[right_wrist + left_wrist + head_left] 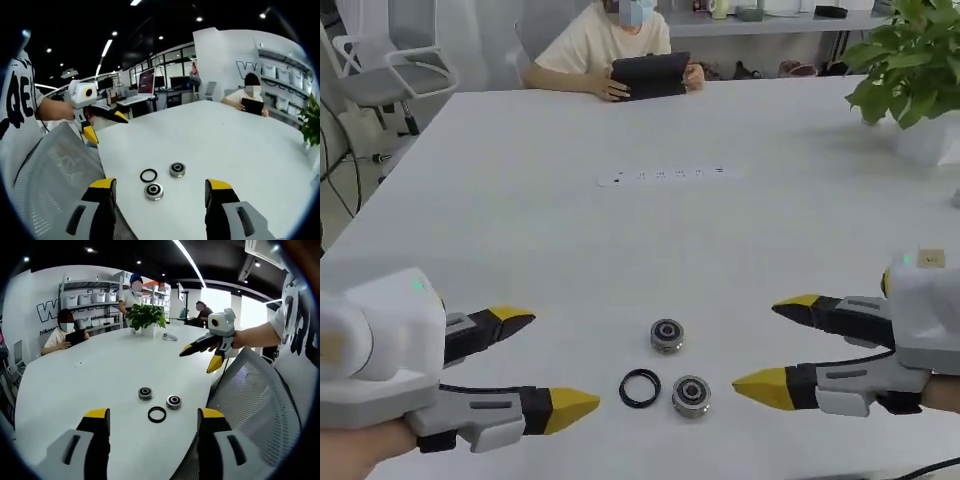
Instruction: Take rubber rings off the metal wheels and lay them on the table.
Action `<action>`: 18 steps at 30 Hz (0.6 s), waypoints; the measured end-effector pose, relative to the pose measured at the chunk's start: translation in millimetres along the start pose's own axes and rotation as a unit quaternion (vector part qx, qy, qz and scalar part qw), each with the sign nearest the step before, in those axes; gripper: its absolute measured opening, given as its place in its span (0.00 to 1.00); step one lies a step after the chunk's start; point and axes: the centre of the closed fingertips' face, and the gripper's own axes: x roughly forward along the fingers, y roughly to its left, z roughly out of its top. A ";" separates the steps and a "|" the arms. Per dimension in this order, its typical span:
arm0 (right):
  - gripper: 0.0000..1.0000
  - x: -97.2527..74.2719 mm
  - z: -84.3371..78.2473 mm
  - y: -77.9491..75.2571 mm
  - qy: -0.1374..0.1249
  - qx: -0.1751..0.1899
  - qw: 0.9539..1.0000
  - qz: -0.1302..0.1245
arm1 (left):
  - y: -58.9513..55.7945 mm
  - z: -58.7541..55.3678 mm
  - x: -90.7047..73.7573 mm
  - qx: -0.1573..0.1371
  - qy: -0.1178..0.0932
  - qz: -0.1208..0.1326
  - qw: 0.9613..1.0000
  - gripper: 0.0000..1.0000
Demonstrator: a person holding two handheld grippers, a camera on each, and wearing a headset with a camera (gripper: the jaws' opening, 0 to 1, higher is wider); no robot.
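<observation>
White office table [520, 200] stretching away from the viewer, seen from above in the head view. At its near edge, the left gripper [563, 360] hovers above the surface with its two yellow-tipped jaws spread apart and nothing between them. Opposite it, the right gripper [755, 345] points inward, its jaws likewise spread and holding nothing. Between the two grippers, well apart from both, a black rubber ring [639, 388] lies flat on the table. Just to the right of the ring sits the nearer metal wheel [691, 395], lying on its side. The farther metal wheel [667, 335] lies a little beyond them, also on its side. Farther up the table, a row of flush sockets [660, 176] is set into the surface. At the far end a seated person [605, 45] holds a dark tablet [650, 75]. A leafy green plant [905, 60] stands at the far right, and a grey office chair [390, 60] stands off the far left corner.
</observation>
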 end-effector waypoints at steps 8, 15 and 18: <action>0.80 -12.0 -6.1 1.4 0.002 -0.005 1.000 -0.012 | -2.1 -2.2 -4.2 -0.002 0.001 0.007 1.000 0.73; 0.85 -18.9 -8.6 2.4 0.000 -0.004 1.000 -0.020 | -3.4 -5.5 -7.5 -0.003 0.004 0.014 1.000 0.77; 0.87 -21.3 -10.6 4.0 0.003 -0.007 1.000 -0.022 | -2.9 -6.5 -8.9 -0.003 0.004 0.018 1.000 0.77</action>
